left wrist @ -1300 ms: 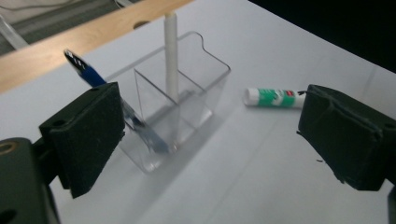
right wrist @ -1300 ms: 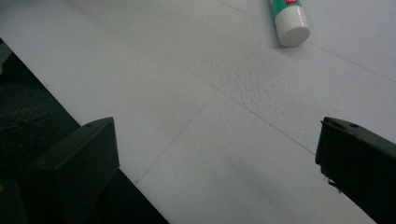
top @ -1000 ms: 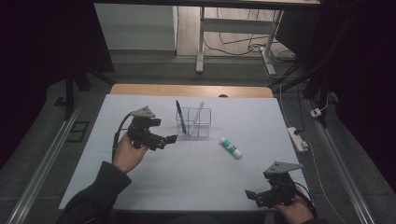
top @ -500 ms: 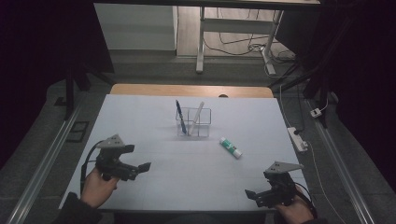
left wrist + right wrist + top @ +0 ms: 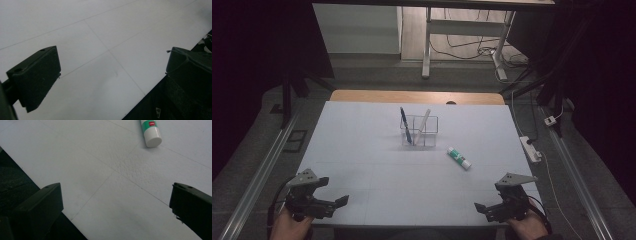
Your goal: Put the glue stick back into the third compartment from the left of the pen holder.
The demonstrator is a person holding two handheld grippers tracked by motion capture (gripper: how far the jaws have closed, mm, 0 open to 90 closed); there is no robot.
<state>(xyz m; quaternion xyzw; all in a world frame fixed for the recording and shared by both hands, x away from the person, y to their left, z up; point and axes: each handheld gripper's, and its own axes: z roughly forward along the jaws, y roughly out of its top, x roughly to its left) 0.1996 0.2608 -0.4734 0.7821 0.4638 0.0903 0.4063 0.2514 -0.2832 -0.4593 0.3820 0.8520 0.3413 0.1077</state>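
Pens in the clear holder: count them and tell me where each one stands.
2. A dark blue pen leans in the left side of the clear holder, and a pale pen leans in the middle, tip up to the right. Others lying low could be hidden.

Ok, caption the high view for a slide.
Both grippers, left and right, open at the near table edge; glue stick lies beside the clear pen holder.

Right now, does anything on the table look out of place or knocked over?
One thing: a green and white glue stick lies on its side on the white table, just right of the clear holder, where a blue pen and a pale one stand leaning. Nothing looks spilled or broken. Both grippers are open at the near edge.
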